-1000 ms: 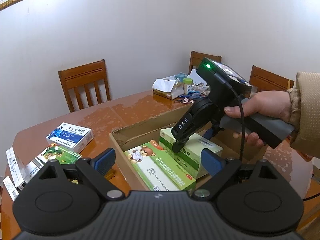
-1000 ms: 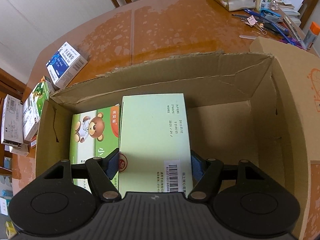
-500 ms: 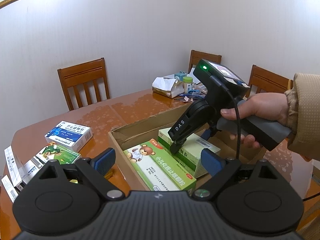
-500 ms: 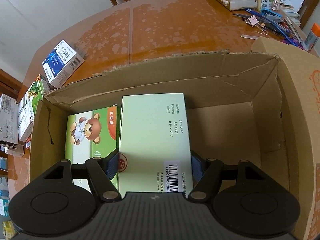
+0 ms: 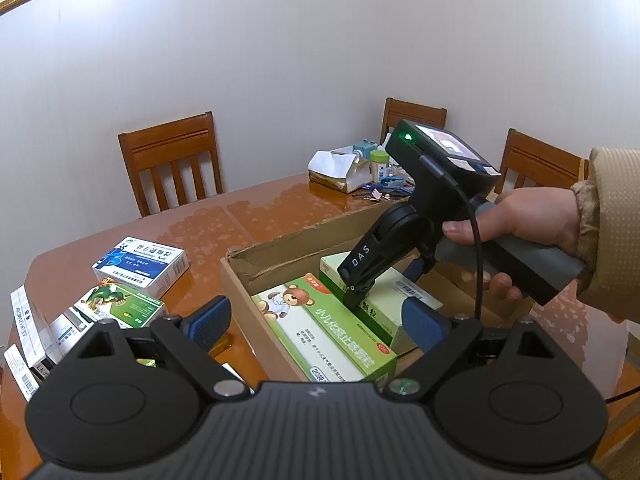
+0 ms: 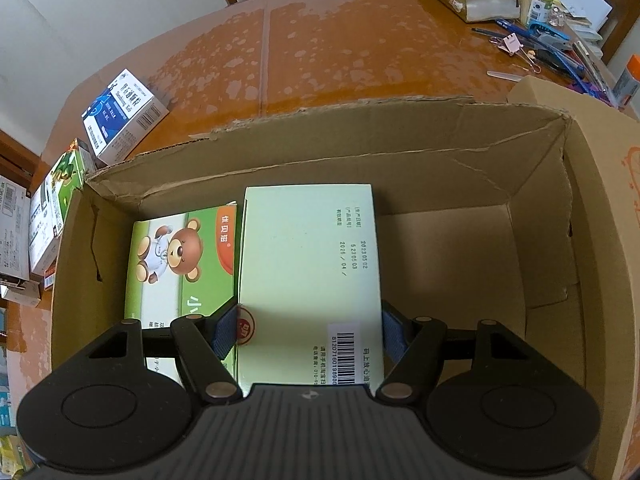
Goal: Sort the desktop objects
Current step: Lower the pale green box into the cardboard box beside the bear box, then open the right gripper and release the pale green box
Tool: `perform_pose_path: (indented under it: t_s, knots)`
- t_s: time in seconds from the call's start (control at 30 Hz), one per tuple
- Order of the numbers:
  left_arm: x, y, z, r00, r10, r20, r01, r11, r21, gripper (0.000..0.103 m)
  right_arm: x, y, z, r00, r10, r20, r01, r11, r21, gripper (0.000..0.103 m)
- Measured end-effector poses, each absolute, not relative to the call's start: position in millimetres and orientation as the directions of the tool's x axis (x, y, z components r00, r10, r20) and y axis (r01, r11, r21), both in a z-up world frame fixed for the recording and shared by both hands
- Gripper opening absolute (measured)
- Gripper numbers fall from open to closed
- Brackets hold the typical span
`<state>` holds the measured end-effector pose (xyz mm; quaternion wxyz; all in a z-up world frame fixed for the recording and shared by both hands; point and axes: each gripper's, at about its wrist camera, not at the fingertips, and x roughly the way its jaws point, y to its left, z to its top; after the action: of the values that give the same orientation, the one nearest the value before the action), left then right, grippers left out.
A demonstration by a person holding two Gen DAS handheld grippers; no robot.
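An open cardboard box (image 6: 360, 148) (image 5: 280, 256) stands on the brown table. A green carton with a bear picture (image 6: 180, 256) (image 5: 320, 328) lies flat at its left side. My right gripper (image 6: 310, 332) (image 5: 384, 284) points steeply down into the box, shut on a pale green carton (image 6: 308, 264) (image 5: 380, 316). Its blue pads press that carton's two long sides, right beside the bear carton. Whether the carton rests on the box floor I cannot tell. My left gripper (image 5: 314, 322) hovers open over the box's near left corner, with nothing gripped.
Left of the cardboard box lie a blue-and-white carton (image 5: 140, 264) (image 6: 120, 112), a green carton (image 5: 116, 304) and several white ones (image 5: 28, 328). A tissue bag (image 5: 340, 168), a jar, pens and clips (image 6: 532, 40) crowd the far right. Chairs (image 5: 172, 160) ring the table.
The right wrist view has drifted very slightly over the box; the grip on the pale green carton is unchanged. The left gripper has stayed put and open.
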<state>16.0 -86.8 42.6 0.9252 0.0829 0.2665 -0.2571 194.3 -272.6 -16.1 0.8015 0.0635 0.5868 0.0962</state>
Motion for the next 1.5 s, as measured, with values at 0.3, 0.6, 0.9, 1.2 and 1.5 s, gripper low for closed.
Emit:
perform_pose_path:
  t_s: [0.3, 0.6, 0.9, 1.2, 1.5]
  knots:
    - [18.0, -89.4, 44.2, 0.728, -0.431, -0.533, 0.515, 0.857, 0.011, 0.092, 194.2, -268.6, -17.4, 0.290, 0.210, -0.934, -0.091, 0.977, 0.192, 0.074]
    - [17.4, -88.6, 41.6, 0.730, -0.428, -0.533, 0.509, 0.861, 0.006, 0.092, 194.6, -261.3, -17.3, 0.291, 0.179, -0.940, -0.112, 0.982, 0.152, 0.074]
    - [16.3, -88.6, 41.7, 0.731, -0.427, -0.533, 0.507, 0.862, 0.005, 0.092, 194.7, -256.4, -17.7, 0.291, 0.154, -0.944, -0.130, 0.984, 0.121, 0.075]
    - [15.6, -89.0, 41.0, 0.730, -0.424, -0.536, 0.505, 0.863, 0.006, 0.092, 195.1, -255.2, -14.6, 0.297, 0.141, -0.944, -0.120, 0.987, 0.110, 0.081]
    - [15.3, -86.5, 40.8, 0.736, -0.421, -0.531, 0.503, 0.864, 0.012, 0.092, 188.4, -268.7, 17.0, 0.352, 0.196, -0.915, -0.101, 0.980, 0.171, 0.087]
